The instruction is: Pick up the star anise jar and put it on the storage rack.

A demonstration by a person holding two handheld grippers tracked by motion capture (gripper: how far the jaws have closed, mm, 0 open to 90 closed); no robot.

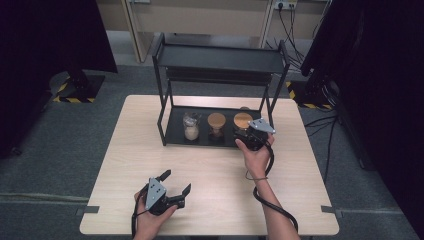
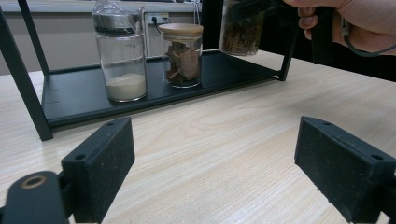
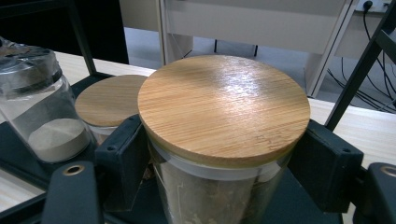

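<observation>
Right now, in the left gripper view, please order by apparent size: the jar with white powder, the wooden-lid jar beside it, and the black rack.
1. black rack, spanning most of the width.
2. jar with white powder, taller and metal-topped.
3. wooden-lid jar, shorter; both stand at similar depth, so this order seems reliable.

No text, label, brand, number or sign can be read anywhere in these views.

Right gripper (image 3: 219, 177) closed on a glass jar (image 3: 210, 200) with a round bamboo lid (image 3: 224, 105), one black jaw against each side of the glass just under the lid. Behind it, a second bamboo-lidded jar (image 3: 109, 100); farther left, a metal-capped glass shaker (image 3: 39, 107) holding pale powder, on the black rack shelf (image 3: 14, 161). Wooden counter (image 3: 369, 128) beyond.
</observation>
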